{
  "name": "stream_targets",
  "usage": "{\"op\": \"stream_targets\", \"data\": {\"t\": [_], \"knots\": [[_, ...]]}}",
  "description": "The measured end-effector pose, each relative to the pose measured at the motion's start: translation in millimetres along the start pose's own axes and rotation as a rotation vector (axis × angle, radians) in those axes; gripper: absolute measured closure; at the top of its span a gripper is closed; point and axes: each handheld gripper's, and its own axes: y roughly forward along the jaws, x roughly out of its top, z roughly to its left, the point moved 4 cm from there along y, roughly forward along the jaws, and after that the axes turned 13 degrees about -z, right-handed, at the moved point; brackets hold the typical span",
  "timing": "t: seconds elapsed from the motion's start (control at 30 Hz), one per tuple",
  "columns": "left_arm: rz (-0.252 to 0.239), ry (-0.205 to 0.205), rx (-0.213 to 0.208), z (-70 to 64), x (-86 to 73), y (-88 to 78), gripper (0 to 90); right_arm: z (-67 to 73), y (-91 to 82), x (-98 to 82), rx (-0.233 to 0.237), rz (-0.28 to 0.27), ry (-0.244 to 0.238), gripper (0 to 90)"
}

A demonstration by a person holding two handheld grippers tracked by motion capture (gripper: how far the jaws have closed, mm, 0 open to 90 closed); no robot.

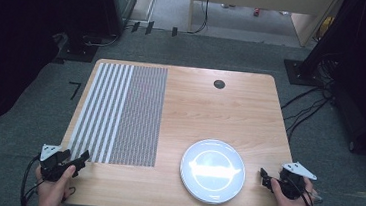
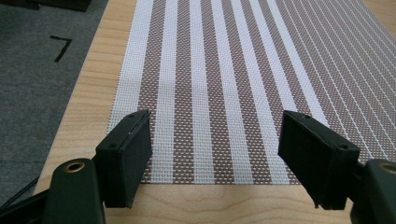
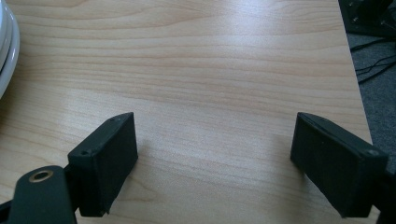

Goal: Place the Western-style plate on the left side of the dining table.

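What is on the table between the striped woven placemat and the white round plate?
Nothing: the high view shows bare wood between the striped woven placemat and the white round plate.

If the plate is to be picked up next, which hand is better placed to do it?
Probably the right. The right gripper is open beside the plate, with bare table between them. The left gripper is open at the striped placemat, farther off.

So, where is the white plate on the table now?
In the high view the white plate lies on the near right part of the wooden table, right of the striped placemat and just left of the right tongs.
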Motion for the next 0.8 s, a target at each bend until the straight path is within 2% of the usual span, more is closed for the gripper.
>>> {"op": "stream_targets", "data": {"t": [0.3,0.4,0.43,0.47,0.53,0.6,0.8], "knots": [[-0.013,-0.005,-0.015,-5.5,3.3,-1.5,26.2,0.1,-0.3,0.0,-0.014,0.0,0.007,14.7],[-0.018,-0.005,-0.02,-7.9,4.6,-2.1,26.2,-0.1,-1.3,0.3,-0.029,-0.002,0.014,18.3],[-0.02,-0.004,-0.021,-8.5,4.9,-2.2,26.2,-0.7,-2.9,1.2,-0.055,-0.002,0.017,20.4],[-0.024,-0.005,-0.024,-10.2,5.7,-2.7,26.2,-0.7,-3.9,2.0,-0.059,-0.005,0.021,20.8],[-0.025,-0.007,-0.025,-10.9,6.0,-2.9,26.2,-0.8,-4.7,2.9,-0.058,-0.012,0.026,21.0],[-0.03,-0.012,-0.031,-13.3,7.3,-3.6,26.2,0.5,-8.6,6.7,-0.048,-0.035,0.057,21.4],[-0.032,-0.007,-0.038,-18.4,8.3,-4.6,26.2,3.8,-15.1,12.9,-0.026,-0.076,0.104,22.1]]}}
